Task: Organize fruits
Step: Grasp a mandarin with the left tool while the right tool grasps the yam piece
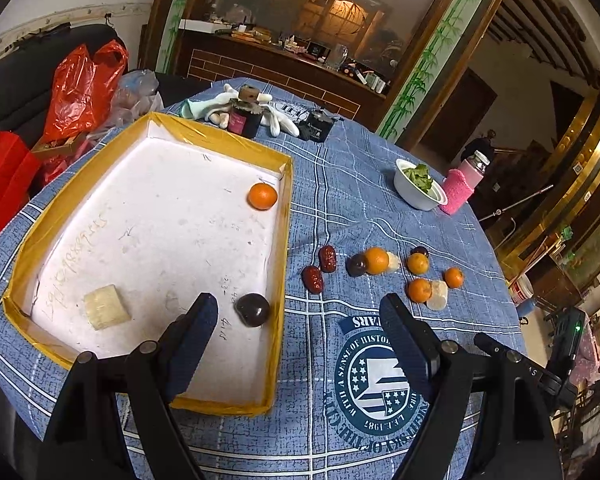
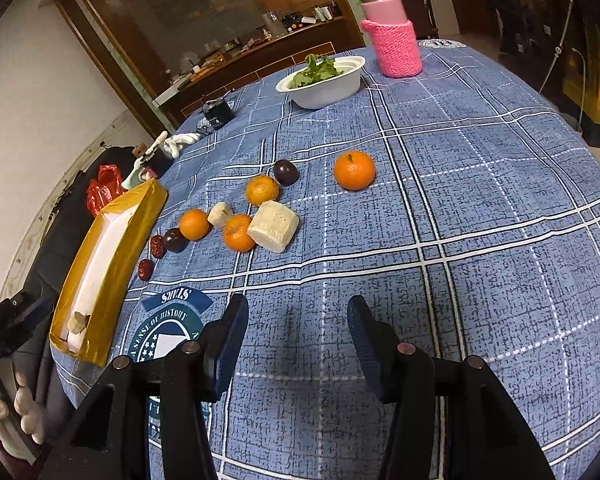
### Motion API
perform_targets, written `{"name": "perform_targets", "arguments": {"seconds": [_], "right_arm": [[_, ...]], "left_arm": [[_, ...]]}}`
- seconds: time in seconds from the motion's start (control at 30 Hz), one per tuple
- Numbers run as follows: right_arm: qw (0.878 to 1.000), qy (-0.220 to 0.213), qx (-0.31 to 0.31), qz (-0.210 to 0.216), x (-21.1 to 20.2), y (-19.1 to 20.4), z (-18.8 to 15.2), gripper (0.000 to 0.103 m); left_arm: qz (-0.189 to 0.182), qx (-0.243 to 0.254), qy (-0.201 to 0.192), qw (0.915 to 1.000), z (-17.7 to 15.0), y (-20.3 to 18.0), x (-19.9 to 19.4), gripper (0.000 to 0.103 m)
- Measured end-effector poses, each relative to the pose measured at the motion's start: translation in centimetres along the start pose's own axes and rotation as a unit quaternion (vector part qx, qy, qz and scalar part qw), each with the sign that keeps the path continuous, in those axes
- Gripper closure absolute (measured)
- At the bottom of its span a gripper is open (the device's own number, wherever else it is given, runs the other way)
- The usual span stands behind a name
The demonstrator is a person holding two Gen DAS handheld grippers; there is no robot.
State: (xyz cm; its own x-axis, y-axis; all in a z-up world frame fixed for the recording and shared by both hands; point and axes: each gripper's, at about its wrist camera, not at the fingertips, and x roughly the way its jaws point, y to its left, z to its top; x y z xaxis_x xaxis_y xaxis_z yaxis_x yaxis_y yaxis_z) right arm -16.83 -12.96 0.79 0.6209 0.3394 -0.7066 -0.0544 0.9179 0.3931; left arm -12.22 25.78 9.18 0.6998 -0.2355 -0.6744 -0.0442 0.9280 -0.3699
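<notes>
- A shallow yellow-edged tray (image 1: 286, 216) sits on the blue plaid tabletop (image 2: 480, 208); inside lie one tangerine (image 1: 262, 196) near the far right corner, a dark plum (image 1: 253, 309) and a pale sugarcane chunk (image 1: 106, 306).
- Just right of the tray, loose fruit clusters on the cloth: two red dates (image 1: 320, 270), tangerines, plums and pale chunks.
- One tangerine (image 2: 354, 170) lies apart from the cluster.
- The left tool (image 1: 300, 314) hovers open and empty over the tray's near edge.
- The right tool (image 2: 298, 316) is open, holding nothing.
- A white bowl of greens (image 2: 324, 82) and a pink bottle (image 2: 394, 36) stand farther back.
</notes>
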Motion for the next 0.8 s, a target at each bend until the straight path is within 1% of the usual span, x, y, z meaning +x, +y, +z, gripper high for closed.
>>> {"name": "perform_targets", "arguments": {"seconds": [0.23, 0.37, 0.43, 0.5, 0.63, 0.67, 0.7, 0.8], "right_arm": [[1.000, 0.008, -0.007, -0.005, 1.5, 0.4, 1.0, 0.047], [1.000, 0.010, -0.012, -0.005, 2.7, 1.0, 2.3, 0.047], [1.000, 0.008, -0.014, -0.005, 3.4, 1.3, 3.0, 0.044], [1.000, 0.002, -0.010, -0.006, 4.2, 1.5, 4.0, 0.039], [1.000, 0.003, -0.003, -0.008, 6.1, 1.4, 5.4, 0.038], [1.000, 0.005, -0.003, -0.008, 6.6, 1.4, 5.6, 0.038], [1.000, 0.006, -0.004, -0.008, 7.0, 1.4, 5.6, 0.038], [1.000, 0.012, -0.003, -0.001, 7.9, 1.1, 5.5, 0.039]], "left_arm": [[-0.003, 0.008, 0.019, 0.9998, -0.2, -0.1, 2.1, 0.021], [-0.009, 0.020, 0.030, 0.9993, -0.3, -0.7, 3.2, 0.021], [-0.012, 0.032, 0.034, 0.9989, -0.5, -1.3, 3.8, 0.021], [-0.013, 0.049, 0.037, 0.9980, -0.6, -2.2, 4.3, 0.021], [-0.013, 0.094, 0.034, 0.9949, -0.6, -4.3, 5.1, 0.021], [-0.012, 0.107, 0.031, 0.9937, -0.6, -4.9, 5.3, 0.025], [-0.014, 0.121, 0.030, 0.9921, -0.6, -5.6, 5.6, 0.033], [-0.021, 0.148, 0.040, 0.9880, -0.3, -7.2, 7.2, 0.046]]}}
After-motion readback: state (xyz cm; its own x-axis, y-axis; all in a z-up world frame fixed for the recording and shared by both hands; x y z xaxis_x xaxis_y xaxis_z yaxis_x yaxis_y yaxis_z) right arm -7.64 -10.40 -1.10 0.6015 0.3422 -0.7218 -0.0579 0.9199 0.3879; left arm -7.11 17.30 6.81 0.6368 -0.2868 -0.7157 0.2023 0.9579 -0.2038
